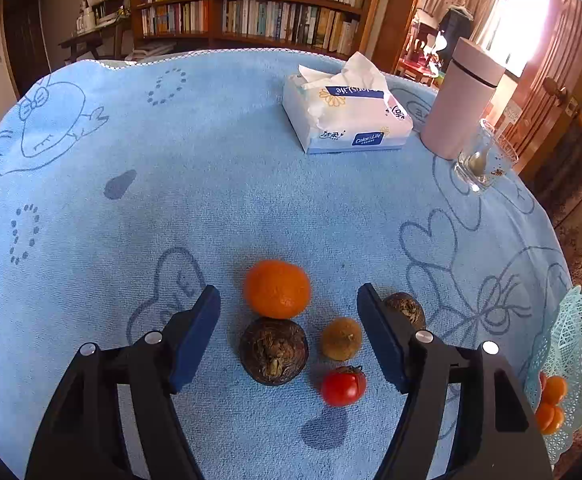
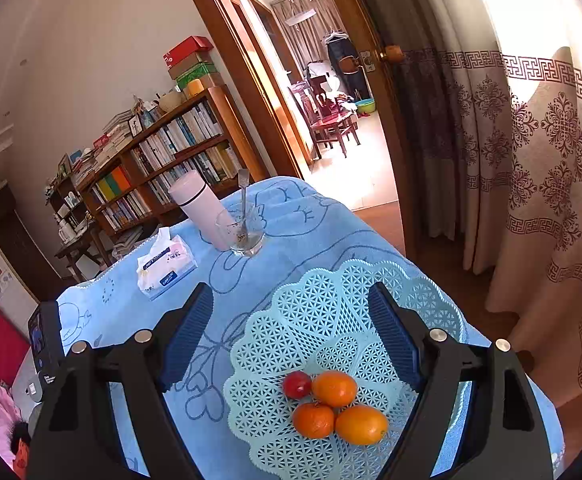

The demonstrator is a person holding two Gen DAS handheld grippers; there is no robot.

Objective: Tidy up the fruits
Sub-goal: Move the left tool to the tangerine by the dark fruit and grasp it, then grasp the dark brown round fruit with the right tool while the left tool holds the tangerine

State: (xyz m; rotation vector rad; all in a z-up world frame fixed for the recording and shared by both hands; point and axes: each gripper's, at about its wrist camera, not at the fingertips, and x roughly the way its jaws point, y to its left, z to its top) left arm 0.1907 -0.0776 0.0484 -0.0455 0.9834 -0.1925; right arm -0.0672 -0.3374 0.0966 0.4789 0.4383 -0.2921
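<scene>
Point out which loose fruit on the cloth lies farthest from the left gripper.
The orange mandarin: it lies beyond the dark water chestnut, the tan fruit and the red tomato, out past the left gripper.

A round orange tangerine, two brown water chestnuts and a red cherry tomato are framed by the wide-spread left gripper.
</scene>
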